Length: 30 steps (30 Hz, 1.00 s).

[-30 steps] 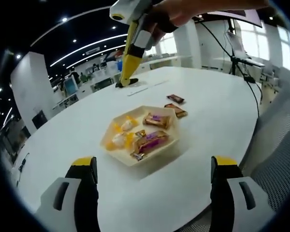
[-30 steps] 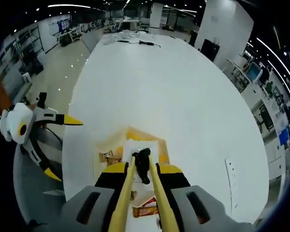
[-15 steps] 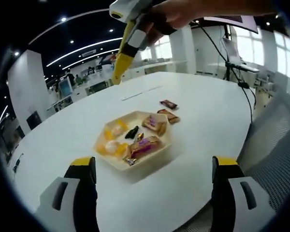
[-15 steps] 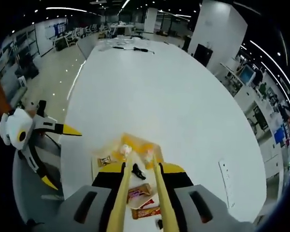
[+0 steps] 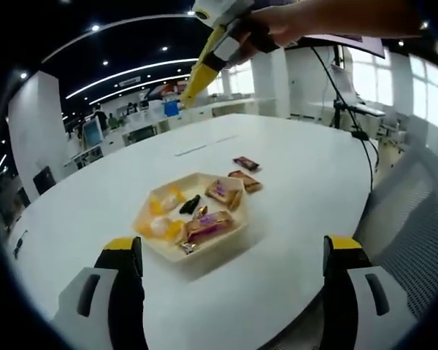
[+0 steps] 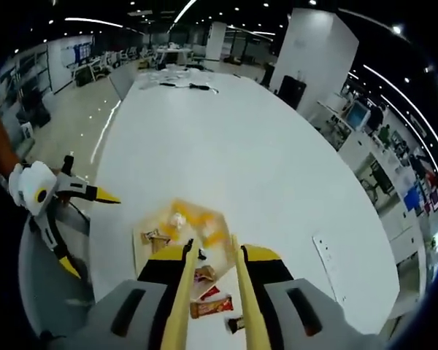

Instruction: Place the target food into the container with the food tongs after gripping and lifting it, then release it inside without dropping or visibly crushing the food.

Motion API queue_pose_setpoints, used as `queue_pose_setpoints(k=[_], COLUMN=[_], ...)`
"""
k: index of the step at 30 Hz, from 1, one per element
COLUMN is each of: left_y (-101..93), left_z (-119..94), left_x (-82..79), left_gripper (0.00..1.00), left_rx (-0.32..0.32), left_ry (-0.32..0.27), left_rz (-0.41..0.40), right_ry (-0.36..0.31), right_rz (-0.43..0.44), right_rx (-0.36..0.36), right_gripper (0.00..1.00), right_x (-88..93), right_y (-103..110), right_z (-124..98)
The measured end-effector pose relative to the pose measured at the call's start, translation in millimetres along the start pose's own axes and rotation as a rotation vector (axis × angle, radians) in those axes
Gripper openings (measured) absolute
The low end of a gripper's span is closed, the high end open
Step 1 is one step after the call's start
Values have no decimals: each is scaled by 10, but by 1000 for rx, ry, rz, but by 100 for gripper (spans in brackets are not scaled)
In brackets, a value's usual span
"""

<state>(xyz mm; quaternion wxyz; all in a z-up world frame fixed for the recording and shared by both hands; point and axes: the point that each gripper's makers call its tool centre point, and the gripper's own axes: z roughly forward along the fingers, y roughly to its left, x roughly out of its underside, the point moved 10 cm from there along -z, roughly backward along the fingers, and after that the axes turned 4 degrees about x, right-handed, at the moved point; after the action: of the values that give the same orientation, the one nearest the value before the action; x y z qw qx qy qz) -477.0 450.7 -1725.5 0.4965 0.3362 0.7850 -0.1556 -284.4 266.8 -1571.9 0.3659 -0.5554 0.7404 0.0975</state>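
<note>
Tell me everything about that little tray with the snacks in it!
The tray is a shallow, six-sided dish, cream-coloured and papery-looking, sitting flat on the white table. Inside lie yellow-wrapped sweets, purple-wrapped bars and one small dark piece near the middle. Two more wrapped snacks rest on the table just beyond it. No gripper touches it; the yellow tongs hang above.

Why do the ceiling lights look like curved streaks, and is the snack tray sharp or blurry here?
Left gripper view: the fisheye lens bends the ceiling lights into arcs; the tray on the table looks fairly sharp, with a soft shadow beneath. Right gripper view: the table shows glare spots, and the tray is small and less distinct.
</note>
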Motion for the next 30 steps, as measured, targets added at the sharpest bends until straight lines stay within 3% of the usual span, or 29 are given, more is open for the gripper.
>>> queue_pose_setpoints(k=[4, 9, 19, 20, 22, 25, 27, 30], left_y=[1, 5, 53, 57, 16, 70, 46, 23], left_z=[2, 9, -38, -45, -47, -37, -59, -42], left_x=[13, 27, -3, -2, -25, 11, -54, -49], left_gripper=[99, 99, 99, 99, 99, 99, 99, 99], left_rx=[-2, -12, -18, -21, 45, 0, 16, 21], left_ry=[10, 21, -21, -18, -60, -14, -75, -46], left_rz=[5, 23, -26, -27, -58, -95, -91, -84], right_ry=[-17, -24, -61, -69, -78, -83, -83, -79], right_rz=[49, 39, 142, 164, 182, 198, 206, 235], right_rx=[56, 76, 139, 149, 155, 169, 186, 203], right_gripper=[27, 28, 28, 28, 28, 28, 28, 28], right_x=[190, 436, 877, 903, 970, 1031, 1046, 1062], right_y=[-108, -139, -349, -351, -347, -305, -290, -235], right_z=[-145, -233, -473, -487, -511, -514, -513, -503])
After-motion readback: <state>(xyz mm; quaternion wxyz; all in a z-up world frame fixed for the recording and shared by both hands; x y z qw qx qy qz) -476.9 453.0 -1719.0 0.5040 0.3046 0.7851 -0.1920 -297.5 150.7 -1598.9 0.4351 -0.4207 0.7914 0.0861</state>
